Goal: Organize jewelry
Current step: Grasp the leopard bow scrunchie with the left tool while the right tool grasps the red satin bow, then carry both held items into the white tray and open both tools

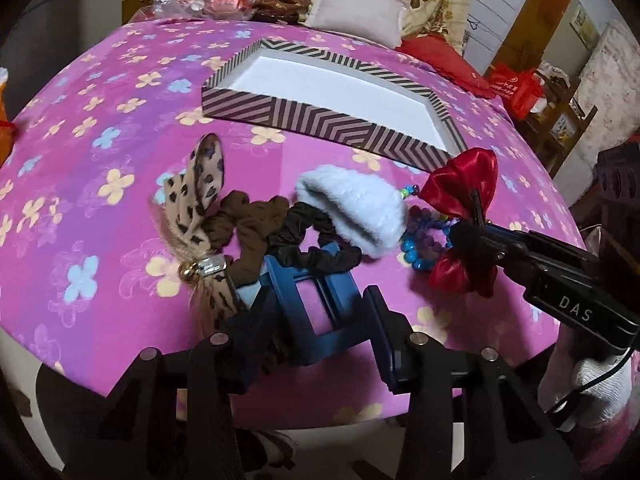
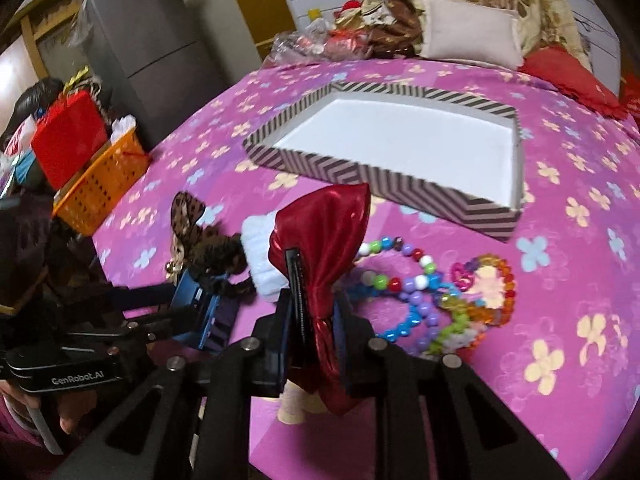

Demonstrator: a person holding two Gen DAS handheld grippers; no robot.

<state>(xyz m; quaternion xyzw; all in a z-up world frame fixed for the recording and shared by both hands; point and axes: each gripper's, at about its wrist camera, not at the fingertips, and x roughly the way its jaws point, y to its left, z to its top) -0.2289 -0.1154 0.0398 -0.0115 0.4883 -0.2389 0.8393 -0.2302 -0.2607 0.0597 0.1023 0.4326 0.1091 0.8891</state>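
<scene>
Right wrist view: the right gripper (image 2: 316, 312) is clamped on a red satin bow hair clip (image 2: 332, 232), its jaws narrow and pressed against the bow's middle, just in front of the striped box (image 2: 360, 176). The shallow chevron-striped box lies open on a pink flowered bedspread (image 2: 560, 280), and its white interior holds nothing. Near the box's front wall, to the bow's right, several coloured bead bracelets (image 2: 432, 292) lie tangled on the cloth, outside the box. An orange basket (image 2: 100, 184), well to the left of the box at the bed's edge, holds a red bag (image 2: 68, 136).

In the left wrist view, the left gripper (image 1: 308, 280) sits in front of the box with its blue fingers (image 1: 280, 280) half apart around a black scrunchie (image 1: 320, 236); whether the pads press on it cannot be told. Beside that scrunchie, all in front of the box, lie a white fluffy hair piece (image 1: 360, 208), a brown scrunchie (image 1: 244, 228) and a leopard-print bow (image 1: 196, 196) with a small bell. A beige pillow (image 1: 356, 16) rests beyond the box's far wall.
</scene>
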